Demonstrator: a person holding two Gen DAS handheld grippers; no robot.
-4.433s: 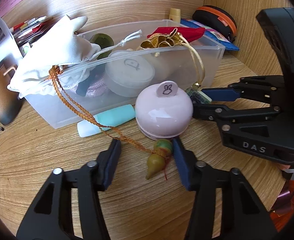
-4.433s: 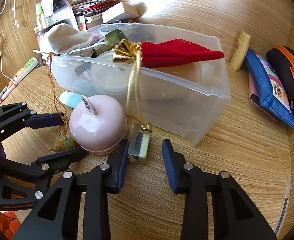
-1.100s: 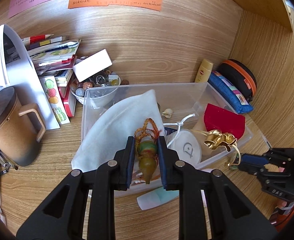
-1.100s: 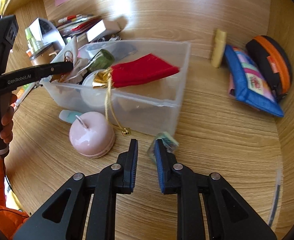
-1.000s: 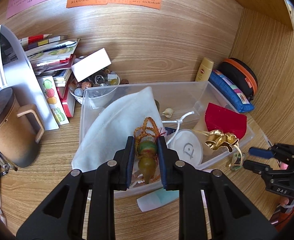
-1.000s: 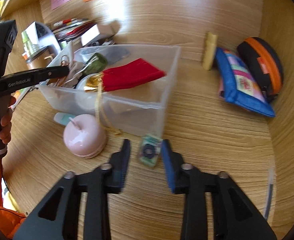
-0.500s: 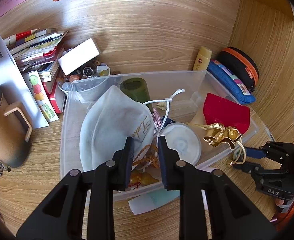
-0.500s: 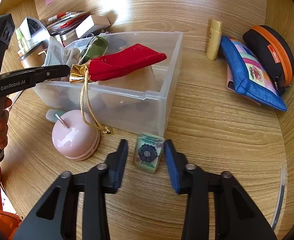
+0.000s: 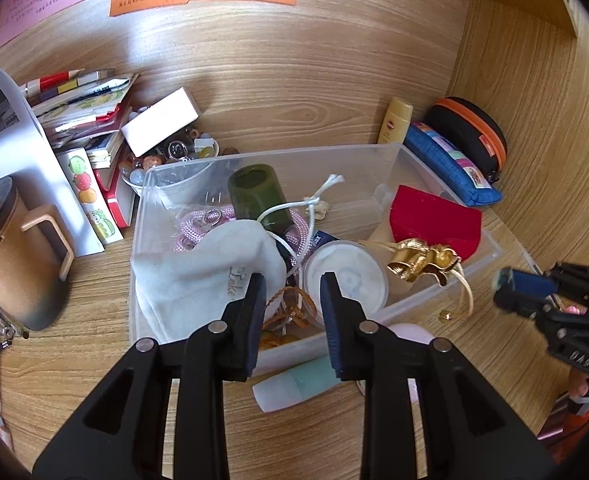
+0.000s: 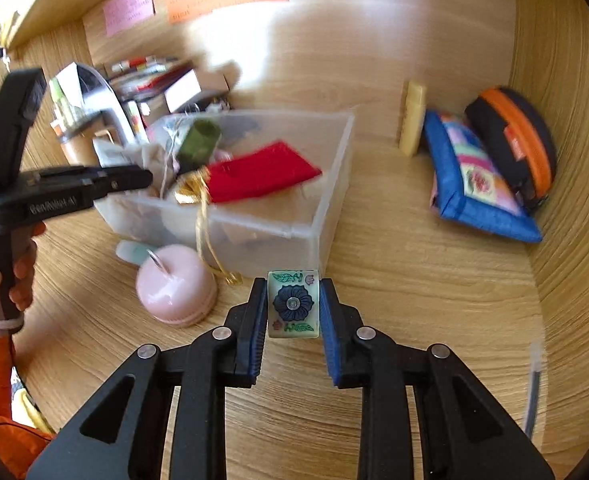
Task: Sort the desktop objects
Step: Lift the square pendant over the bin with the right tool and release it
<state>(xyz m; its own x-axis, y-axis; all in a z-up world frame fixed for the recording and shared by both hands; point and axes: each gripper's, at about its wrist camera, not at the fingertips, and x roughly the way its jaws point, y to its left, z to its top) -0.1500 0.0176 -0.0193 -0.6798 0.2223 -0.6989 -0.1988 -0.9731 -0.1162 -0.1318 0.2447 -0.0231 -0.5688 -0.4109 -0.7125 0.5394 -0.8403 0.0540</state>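
While over bin [image 9: 434,156] | left gripper [image 9: 290,300] empty | right gripper [image 10: 293,308] clamps tile [image 10: 293,304]

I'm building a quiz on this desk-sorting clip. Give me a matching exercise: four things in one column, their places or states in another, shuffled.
1. flower tile
2. red pouch
3. pink round case
4. left gripper

A. on the desk beside the clear bin
B. open above the bin
C. draped over the bin's rim
D. between the right gripper pads

Pairs: 1-D, 2-C, 3-A, 4-B
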